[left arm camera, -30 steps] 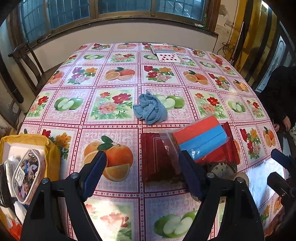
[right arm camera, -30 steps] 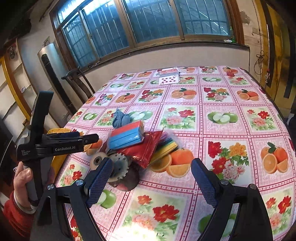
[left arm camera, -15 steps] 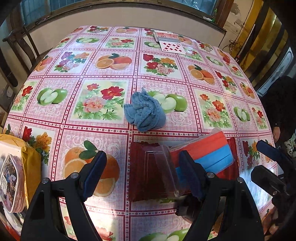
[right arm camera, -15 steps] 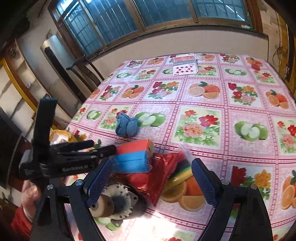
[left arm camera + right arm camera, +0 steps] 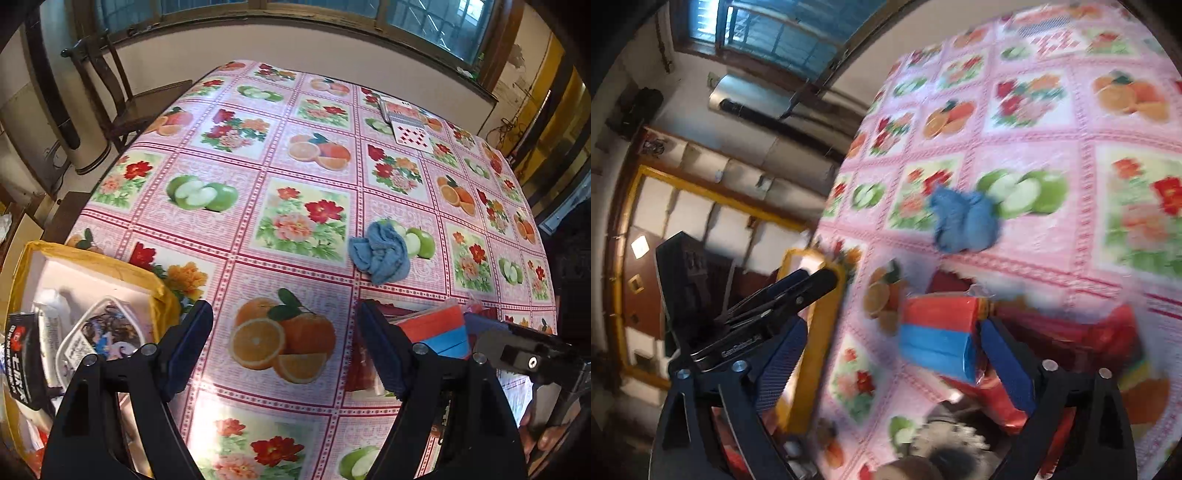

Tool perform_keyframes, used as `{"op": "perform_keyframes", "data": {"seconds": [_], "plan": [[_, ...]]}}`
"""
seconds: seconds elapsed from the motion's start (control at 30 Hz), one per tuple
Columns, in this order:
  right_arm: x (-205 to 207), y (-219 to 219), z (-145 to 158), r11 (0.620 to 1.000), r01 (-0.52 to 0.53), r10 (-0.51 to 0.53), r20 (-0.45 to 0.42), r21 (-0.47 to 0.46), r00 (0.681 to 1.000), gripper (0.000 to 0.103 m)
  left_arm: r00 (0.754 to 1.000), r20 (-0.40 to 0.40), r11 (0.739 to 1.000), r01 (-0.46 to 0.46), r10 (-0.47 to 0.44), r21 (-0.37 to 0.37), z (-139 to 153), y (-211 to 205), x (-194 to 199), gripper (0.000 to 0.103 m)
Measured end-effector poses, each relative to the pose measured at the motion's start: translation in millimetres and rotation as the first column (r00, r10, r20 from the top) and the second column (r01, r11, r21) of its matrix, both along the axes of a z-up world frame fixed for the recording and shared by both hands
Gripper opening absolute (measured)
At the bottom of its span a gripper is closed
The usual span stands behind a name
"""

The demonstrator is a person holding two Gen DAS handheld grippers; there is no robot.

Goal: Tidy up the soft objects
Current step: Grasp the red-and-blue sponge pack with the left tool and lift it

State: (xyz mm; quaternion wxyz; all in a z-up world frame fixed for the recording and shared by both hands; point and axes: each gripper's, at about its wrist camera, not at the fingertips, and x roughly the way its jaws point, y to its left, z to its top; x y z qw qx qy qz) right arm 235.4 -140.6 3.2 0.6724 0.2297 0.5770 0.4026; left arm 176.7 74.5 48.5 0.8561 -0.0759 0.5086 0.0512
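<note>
Left tongs wide open, holding nothing, over an orange print on the surface. Blue cloth lies crumpled ahead and right of them, well apart. Right tongs also spread wide and empty (view blurred); red-and-blue pack sits between the pads, against the right pad, cloth farther ahead. Yellow bin at left.
</note>
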Motion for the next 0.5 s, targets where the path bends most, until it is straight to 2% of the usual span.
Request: {"op": "perform_keyframes", "data": {"seconds": [0.03, 0.1, 0.23, 0.33, 0.4, 0.5], "plan": [[1.8, 9.6, -1.7, 0.999, -0.034, 0.034, -0.022, 0.012, 0.999, 0.101, 1.0, -0.001, 1.0, -0.017, 0.017, 0.01, 0.8, 5.3, -1.2, 0.08], [1.0, 21.7, 3.6, 0.996, -0.038, 0.04, 0.03, -0.075, 0.999, 0.101, 0.999, -0.003, 0.999, -0.033, 0.033, 0.013, -0.3, 13.1, -3.9, 0.08], [-5.8, 7.2, 20.9, 0.99, 0.036, -0.016, 0.145, -0.139, 0.989, 0.101, 0.999, -0.043, 1.0, -0.003, 0.003, 0.004, -14.7, 11.4, -6.8, 0.08], [-16.4, -8.9, 37.9, 0.966, 0.049, 0.024, 0.276, -0.254, 0.961, 0.102, 0.995, -0.094, 0.999, 0.045, -0.046, -0.014, -28.9, 3.4, -10.4, 0.08], [-22.7, -18.0, 44.0, 0.948, 0.053, 0.056, 0.33, -0.313, 0.942, 0.102, 0.991, -0.124, 0.998, 0.039, -0.044, -0.046, -38.5, 2.1, -9.4, 0.08], [-26.8, -26.4, 51.6, 0.933, 0.044, 0.114, 0.408, -0.358, 0.906, 0.102, 0.99, -0.121, 0.994, 0.065, -0.075, -0.088, -43.6, -4.8, -6.6, 0.08]]}}
